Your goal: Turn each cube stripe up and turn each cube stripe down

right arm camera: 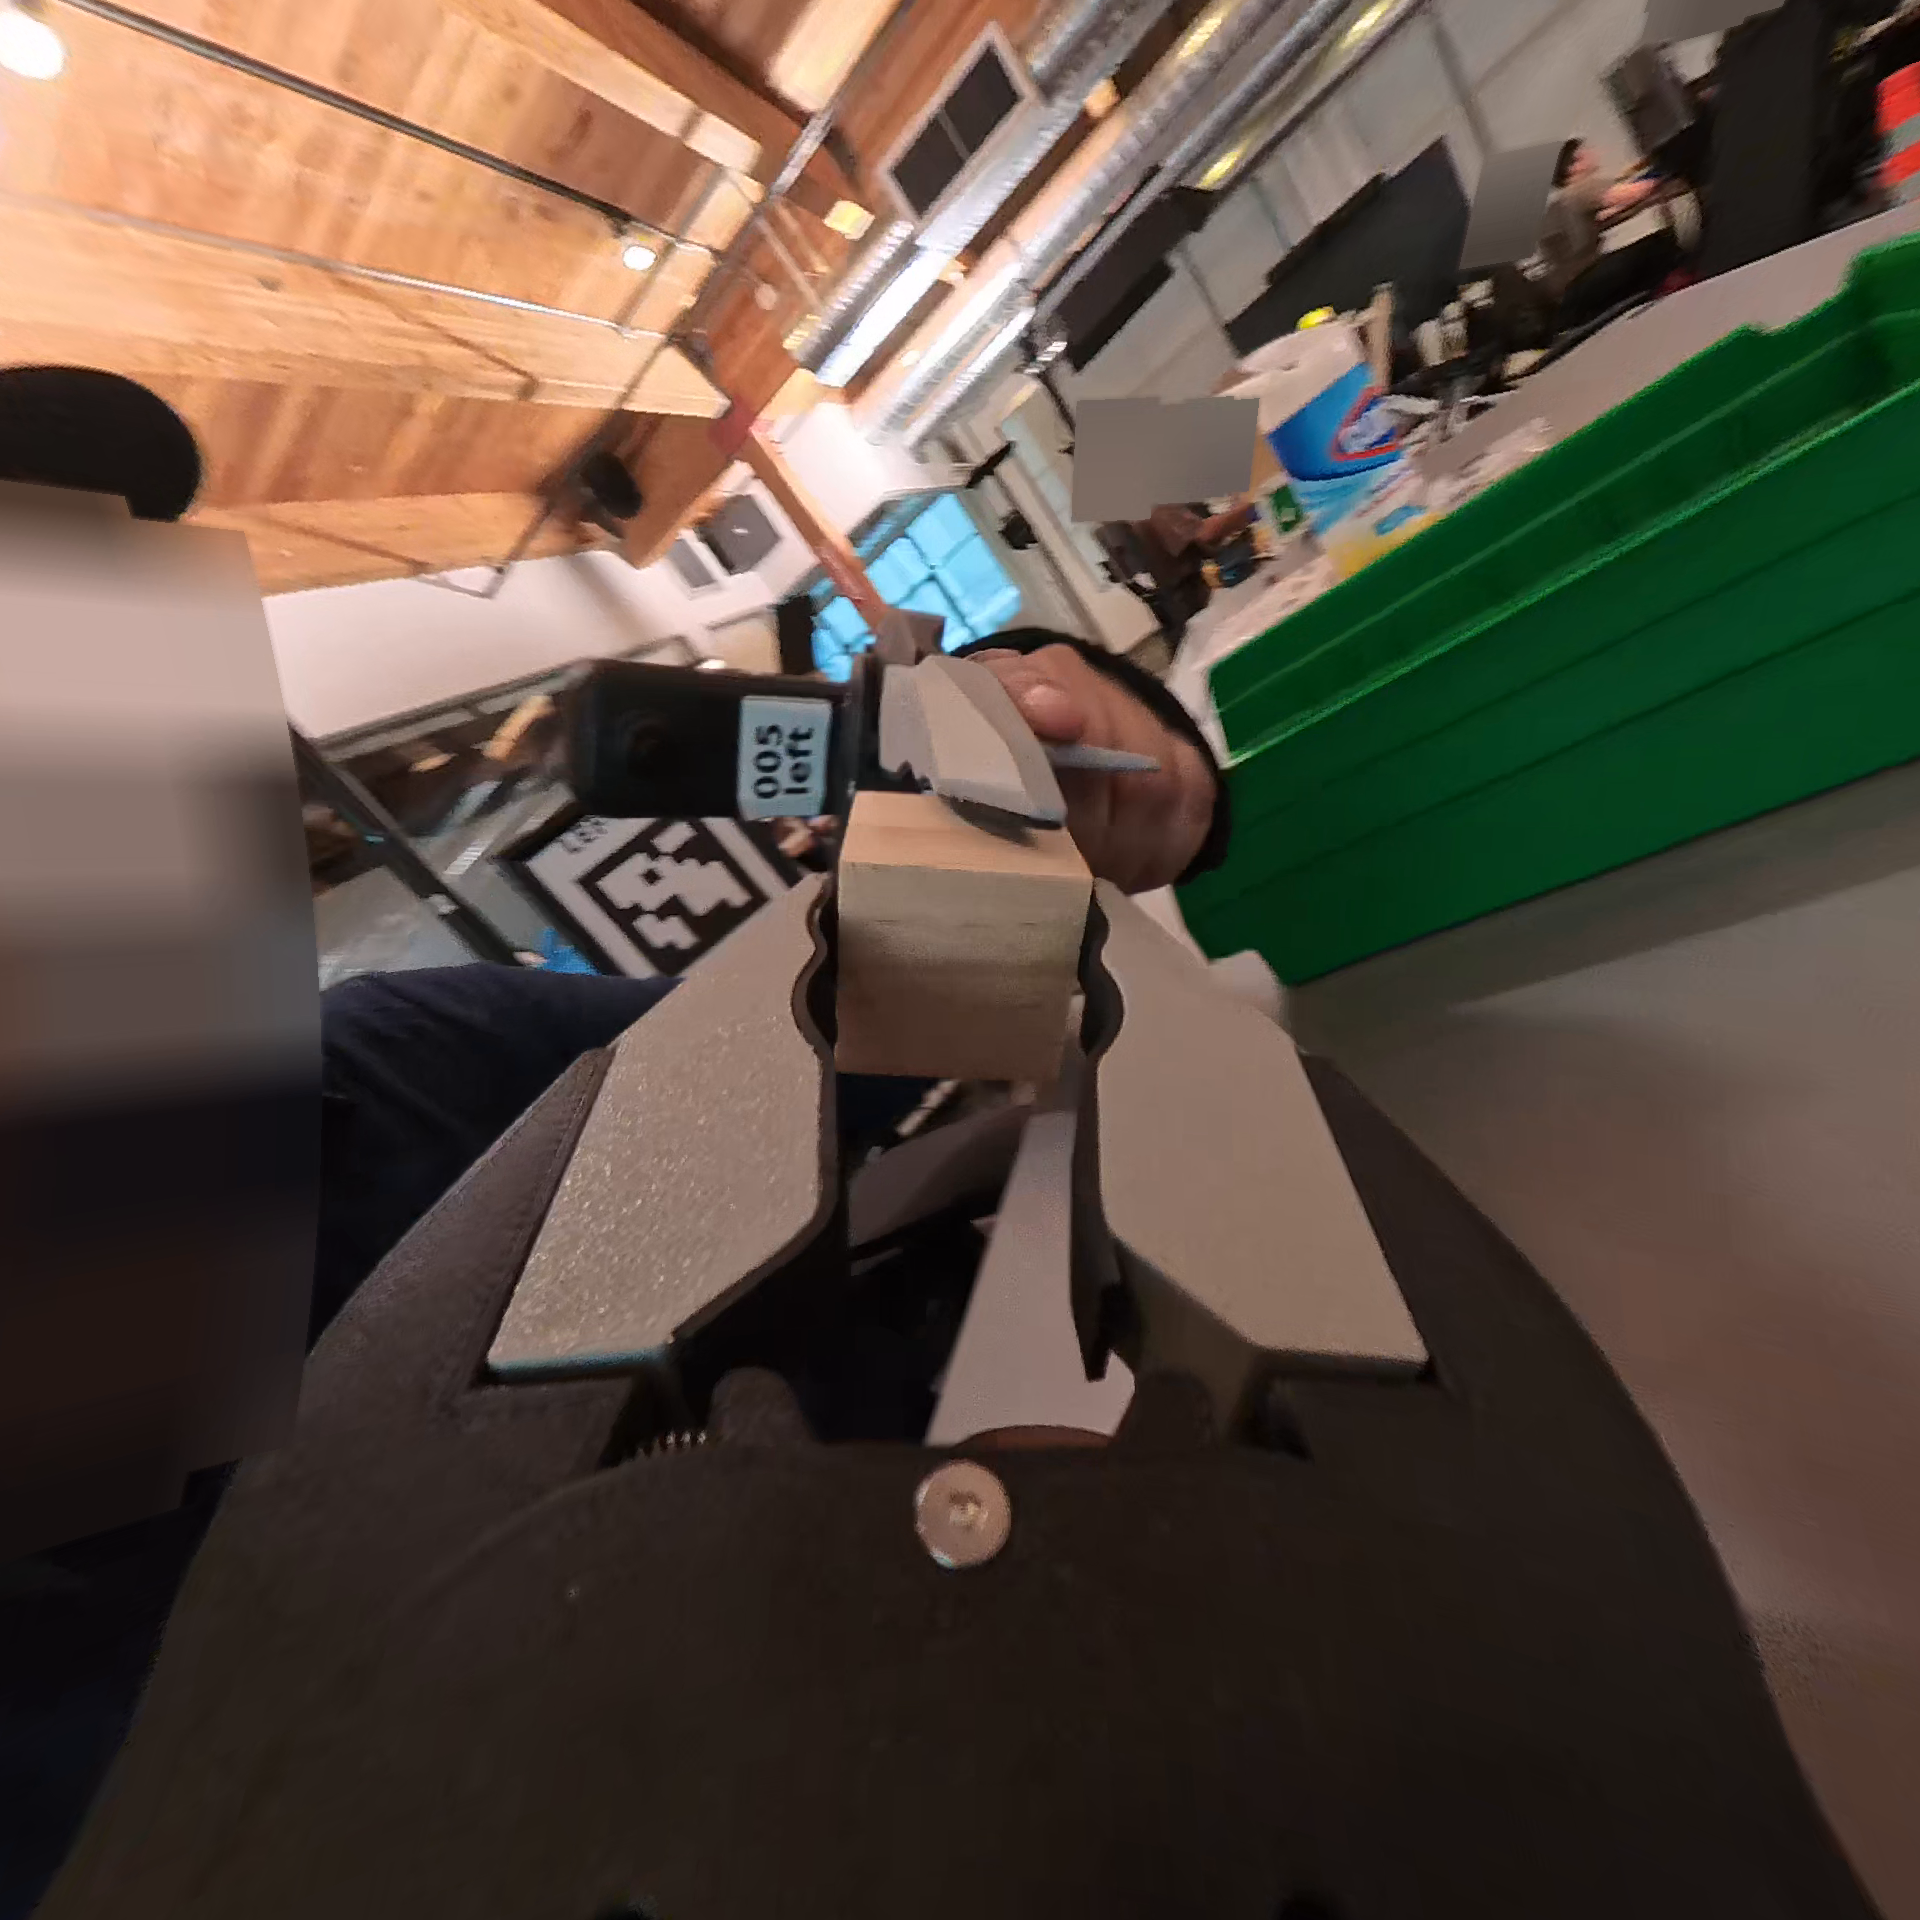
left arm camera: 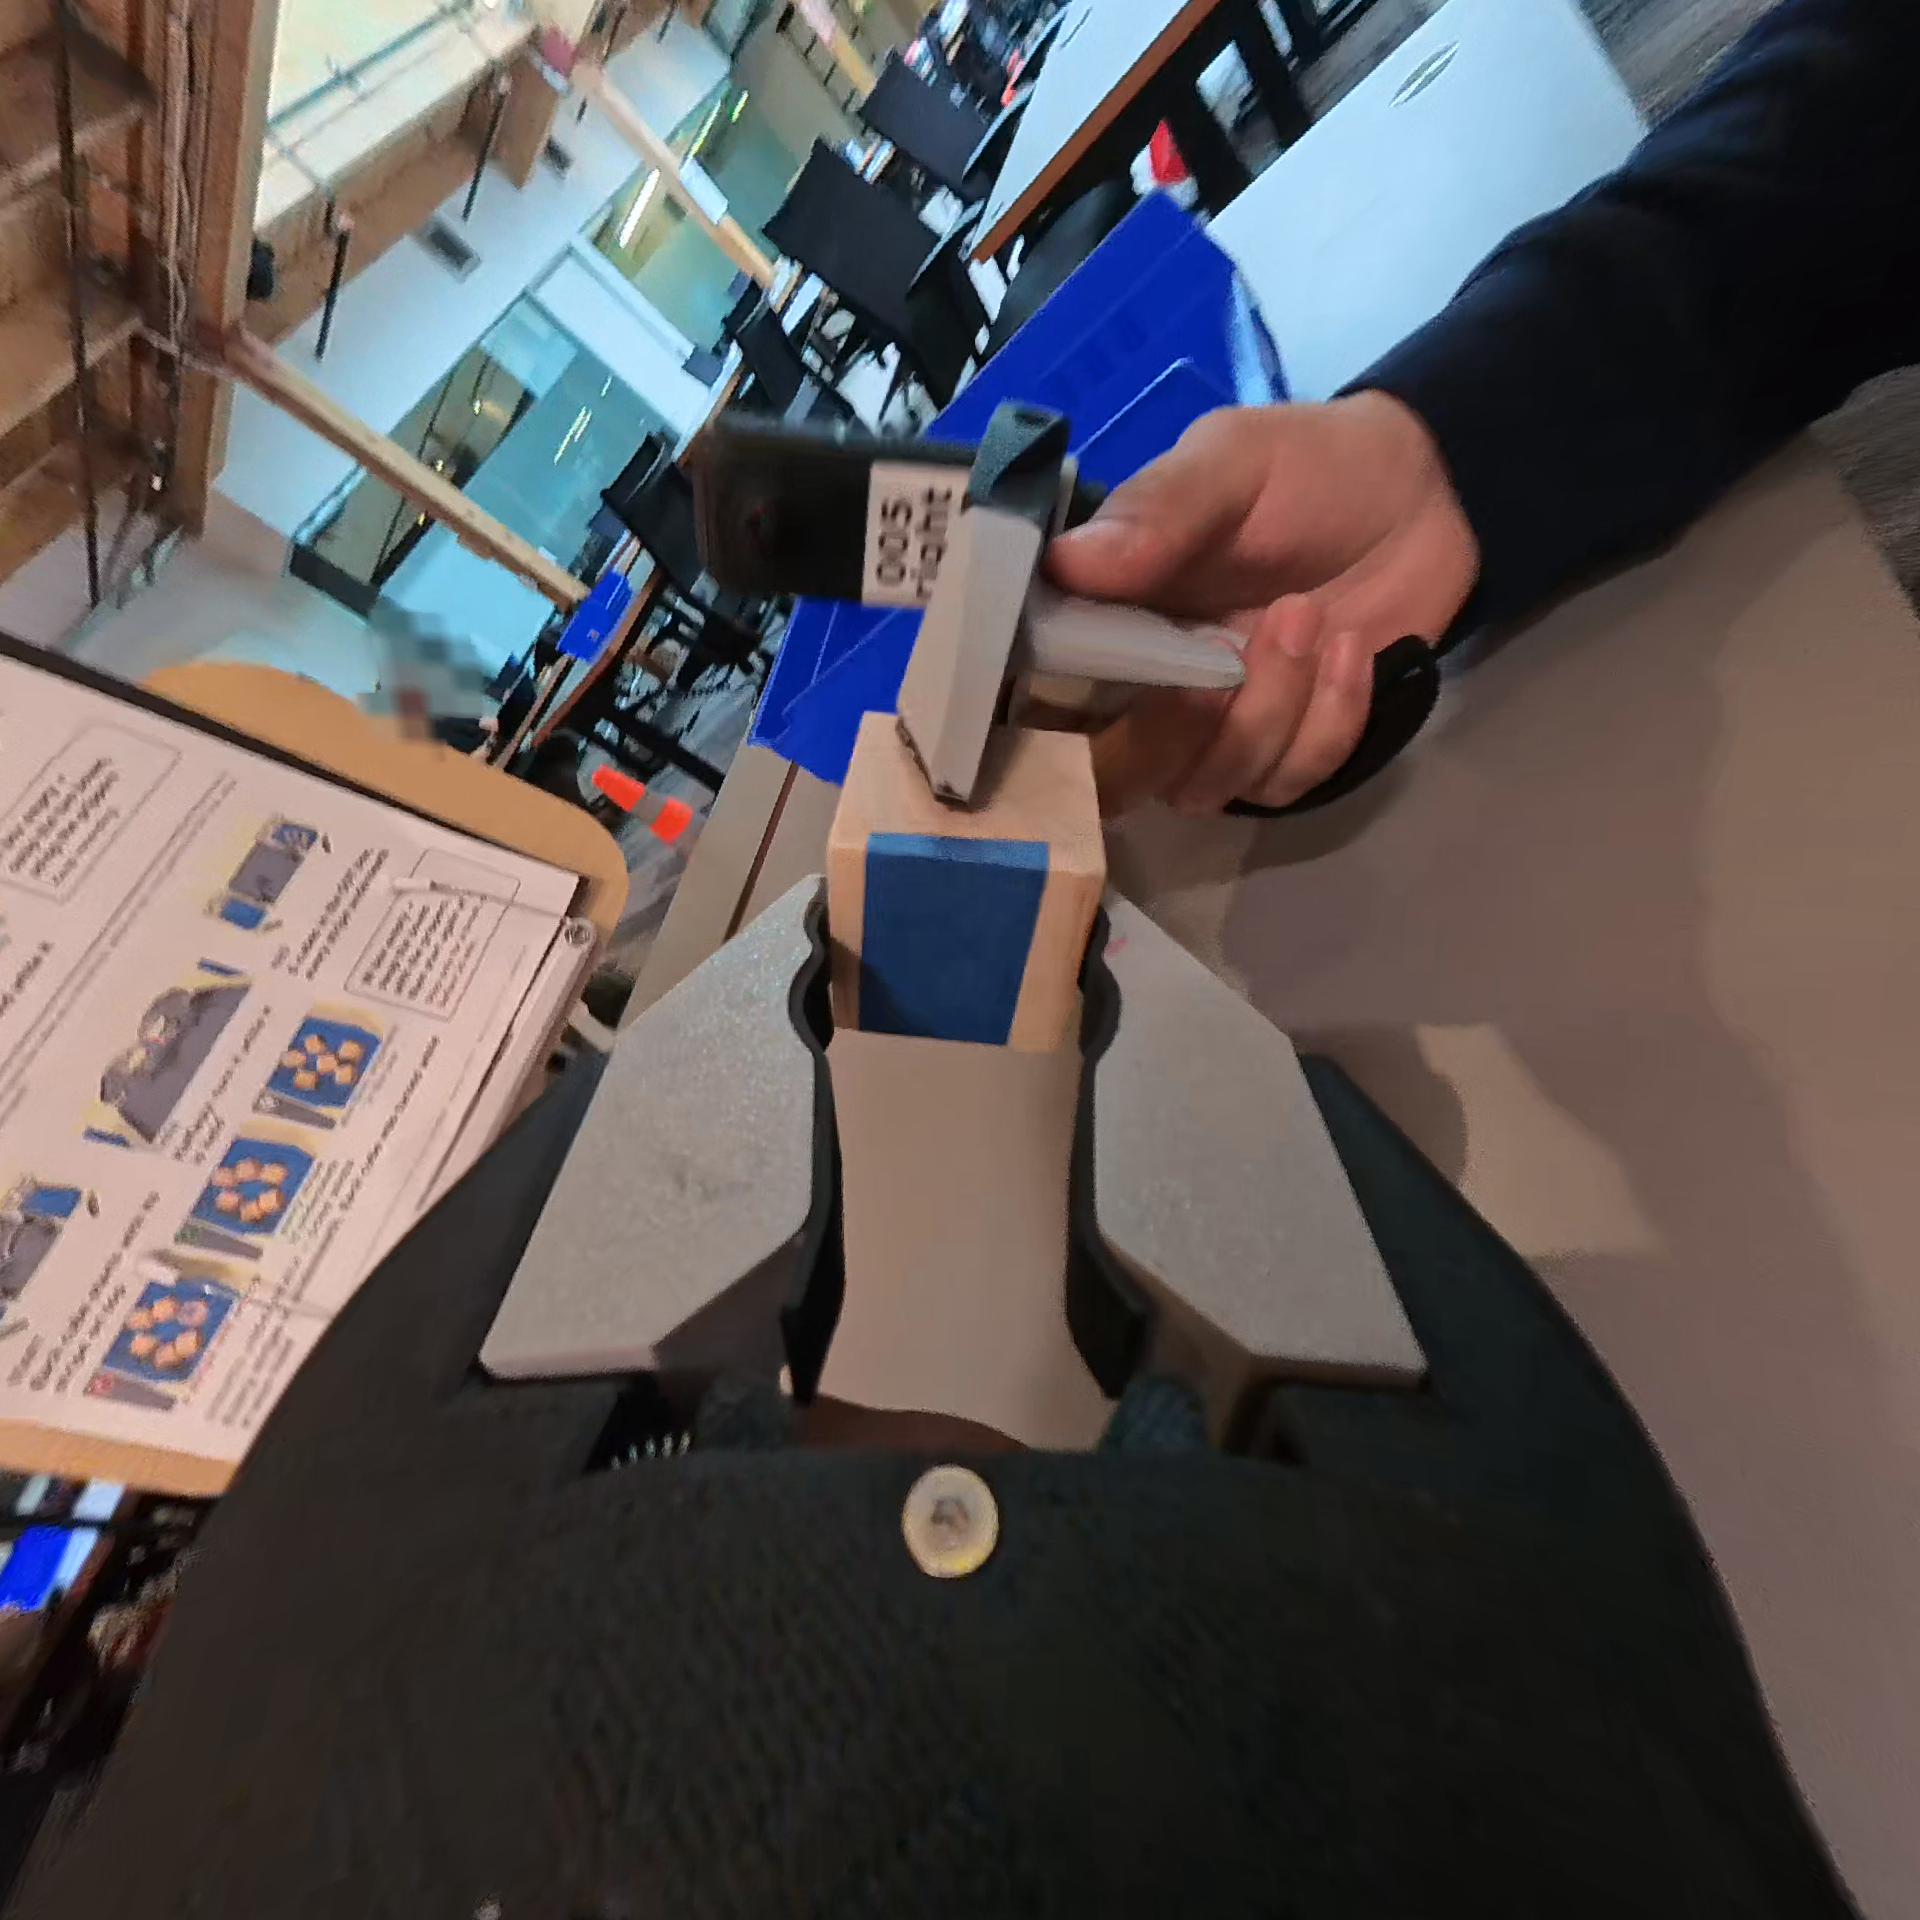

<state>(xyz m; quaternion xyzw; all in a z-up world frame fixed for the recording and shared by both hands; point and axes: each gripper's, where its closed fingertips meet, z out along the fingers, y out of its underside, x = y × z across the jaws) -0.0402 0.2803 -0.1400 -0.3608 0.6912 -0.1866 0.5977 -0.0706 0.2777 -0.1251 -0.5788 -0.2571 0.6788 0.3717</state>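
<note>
With both the left gripper (left arm camera: 956, 966) and right gripper (right arm camera: 961, 966) clamped on one raised cube (left arm camera: 961, 935), uneven release could drop it.

The printed sheet (left arm camera: 239, 1039) is blurred and cut off at the left edge.
</note>
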